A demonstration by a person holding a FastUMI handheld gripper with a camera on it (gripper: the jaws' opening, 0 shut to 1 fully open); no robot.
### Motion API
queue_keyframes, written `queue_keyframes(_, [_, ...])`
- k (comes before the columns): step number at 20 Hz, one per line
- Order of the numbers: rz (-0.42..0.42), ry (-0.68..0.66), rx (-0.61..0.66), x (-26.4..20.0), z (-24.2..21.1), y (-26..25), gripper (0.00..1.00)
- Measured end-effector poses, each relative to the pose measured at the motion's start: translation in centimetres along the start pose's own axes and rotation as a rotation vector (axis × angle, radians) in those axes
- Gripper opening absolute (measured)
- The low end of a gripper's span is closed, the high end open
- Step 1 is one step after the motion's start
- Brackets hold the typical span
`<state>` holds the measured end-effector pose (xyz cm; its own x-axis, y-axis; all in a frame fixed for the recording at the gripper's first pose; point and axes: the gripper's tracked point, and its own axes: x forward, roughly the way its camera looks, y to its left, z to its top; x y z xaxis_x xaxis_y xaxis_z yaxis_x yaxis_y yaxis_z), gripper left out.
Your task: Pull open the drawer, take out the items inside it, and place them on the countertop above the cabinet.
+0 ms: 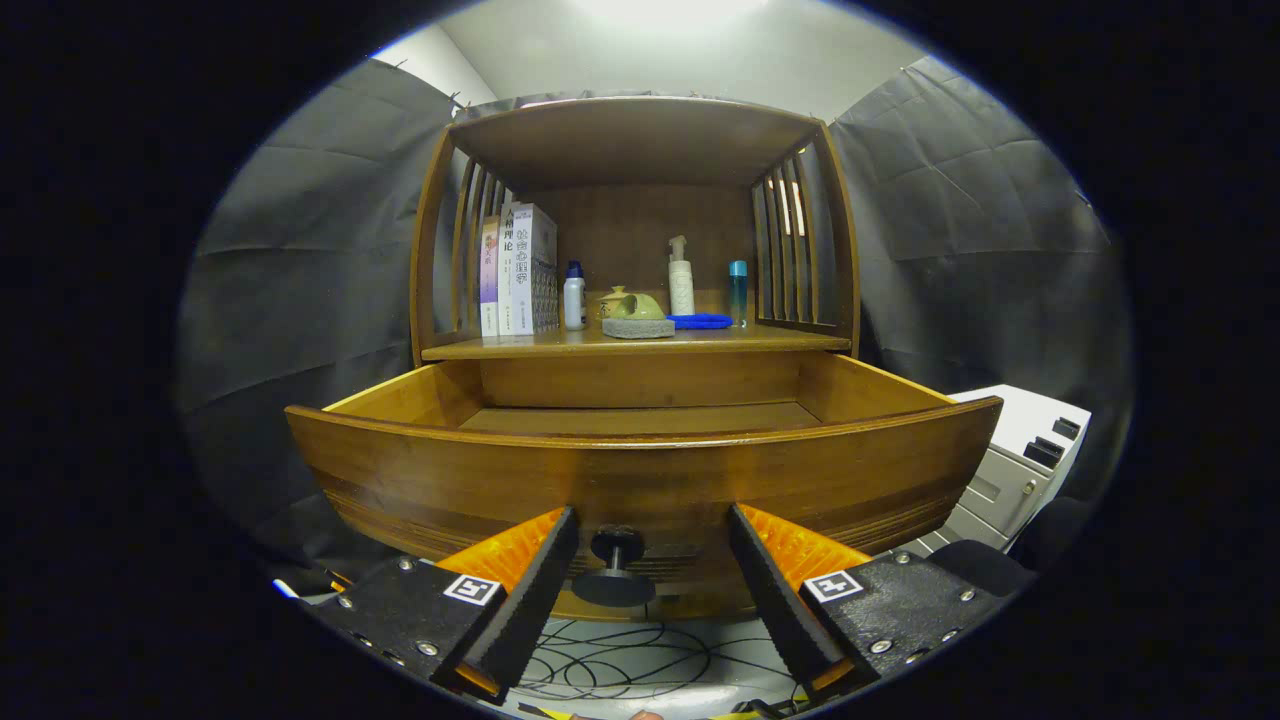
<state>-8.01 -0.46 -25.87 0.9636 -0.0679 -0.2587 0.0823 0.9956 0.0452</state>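
Drawer pulled out, knob released.
The gripper [650,570] jaws stand apart either side of the black round knob [616,565] on the brown wooden drawer [640,470]; next, I reckon, reach inside.

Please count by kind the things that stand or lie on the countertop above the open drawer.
Books: 2, perhaps more; spines are hard to separate
Bottles: 3 (white with blue cap, pump bottle, blue tube)
Green teapot-like piece on a grey pad: 1
Blue cloth: 1
Total: 7
The gripper is open around the drawer knob.
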Motion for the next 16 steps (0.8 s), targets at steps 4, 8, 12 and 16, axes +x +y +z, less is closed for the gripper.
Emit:
queue_keyframes(4, [0.028,0.009,0.021,1.0,0.1,0.5,0.95])
queue_keyframes(8, [0.063,-0.008,-0.004,3.2,0.8,0.2,0.95])
queue_keyframes(12, [0.062,-0.003,0.007,5.9,1.7,0.6,0.95])
queue_keyframes(16, [0.055,-0.003,0.009,9.6,2.8,1.0,0.95])
